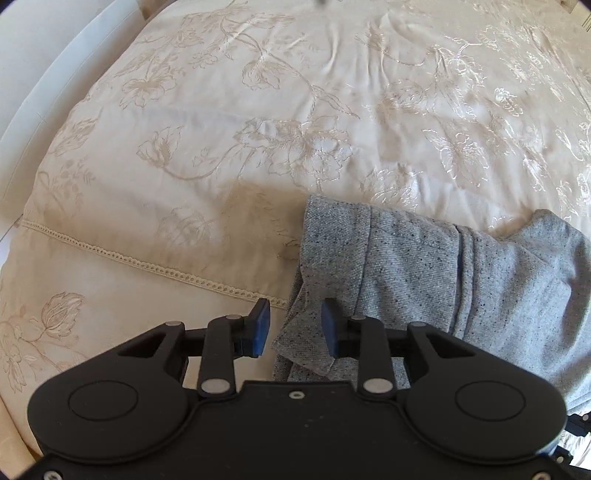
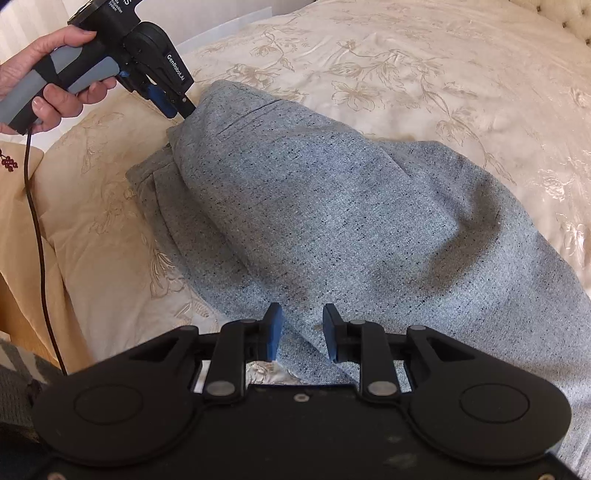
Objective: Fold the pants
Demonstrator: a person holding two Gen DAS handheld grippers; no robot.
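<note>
**Left wrist and right wrist views: grey pants heaped on a flowered bedspread**

Left wrist view looks down on a cream bedspread [image 1: 295,110] with a woven flower pattern, shiny where light catches it at the right. A band of openwork lace trim [image 1: 147,264] runs across it at the lower left, and a pale, smooth wall or panel [image 1: 33,55] curves along the upper left corner. The grey speckled pants [image 1: 424,266] lie bunched at the right, one loose corner of cloth hanging down between the blue pads [image 1: 260,328] of the left gripper [image 1: 295,326]. Its jaws stand apart and neither pad presses that corner, so nothing is clamped.

Over to the right wrist view, and the whole heap shows: the pants [image 2: 332,221] run from the upper left down to the lower right, humped in the middle, with a stitched slit near the top. Only here can the left gripper [image 2: 173,107] be seen from outside, its tip at the top end of the cloth, held by the person's left hand [image 2: 55,74] on a grey handle with a dark cable [image 2: 37,221] trailing down. A tufted headboard edge [image 2: 569,18] peeks in at the top right, and a tan cloth with a red berry motif [image 2: 9,162] at the far left. The right gripper [image 2: 303,338] hovers over the lower edge of the pants, jaws parted, with cloth showing in the gap but no pad squeezing it.
</note>
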